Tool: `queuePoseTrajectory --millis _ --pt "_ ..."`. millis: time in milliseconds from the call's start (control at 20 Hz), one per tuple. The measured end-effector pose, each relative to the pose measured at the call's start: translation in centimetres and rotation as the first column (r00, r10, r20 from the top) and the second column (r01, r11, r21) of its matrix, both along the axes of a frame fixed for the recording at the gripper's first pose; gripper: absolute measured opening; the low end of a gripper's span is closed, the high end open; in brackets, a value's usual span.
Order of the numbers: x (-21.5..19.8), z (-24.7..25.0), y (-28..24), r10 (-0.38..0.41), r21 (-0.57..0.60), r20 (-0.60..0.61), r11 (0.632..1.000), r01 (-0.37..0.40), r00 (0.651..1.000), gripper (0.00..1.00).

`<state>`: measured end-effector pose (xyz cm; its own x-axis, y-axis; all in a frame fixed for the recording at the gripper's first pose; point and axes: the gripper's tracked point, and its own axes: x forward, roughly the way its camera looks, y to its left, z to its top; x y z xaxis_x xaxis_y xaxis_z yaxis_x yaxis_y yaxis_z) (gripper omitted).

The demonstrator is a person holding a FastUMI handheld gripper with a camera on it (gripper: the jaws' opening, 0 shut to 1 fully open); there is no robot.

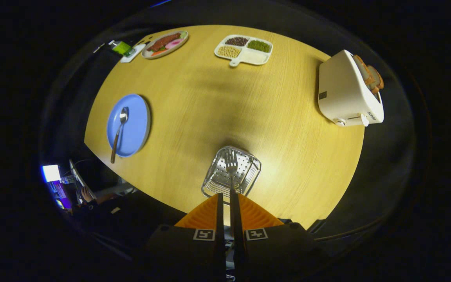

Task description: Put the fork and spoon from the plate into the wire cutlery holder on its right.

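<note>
My gripper point(226, 194) is shut on the handle of a metal fork point(231, 166). The fork's tines point forward and hang over the open top of the wire cutlery holder point(249, 178), which stands on the wooden table just ahead of the fingers. Off to the left lies a blue plate point(135, 129). A spoon point(119, 134) with a brown handle rests on it, bowl toward the far side and handle sticking out over the plate's near rim.
A white toaster point(347, 94) with bread slices in it stands to the right. At the far side are a white divided tray point(245, 51) of beans and grains and a plate of food point(165, 44). The table's near edge runs just below the holder.
</note>
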<state>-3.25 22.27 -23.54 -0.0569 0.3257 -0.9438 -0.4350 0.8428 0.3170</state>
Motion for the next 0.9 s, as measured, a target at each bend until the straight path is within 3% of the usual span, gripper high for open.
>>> queuePoseTrajectory --millis 200,450,600,900 --pt "-0.1 3.9 4.2 -0.078 0.152 0.122 0.987 0.059 0.989 0.13" --pt "-2.7 7.5 12.4 -0.064 0.296 0.198 0.955 0.002 0.978 0.16" --pt "-5.3 8.0 18.5 -0.022 0.364 0.169 0.931 -0.042 0.985 0.24" --pt "-9.3 5.7 29.0 0.033 0.4 0.056 0.915 -0.053 0.998 0.26"
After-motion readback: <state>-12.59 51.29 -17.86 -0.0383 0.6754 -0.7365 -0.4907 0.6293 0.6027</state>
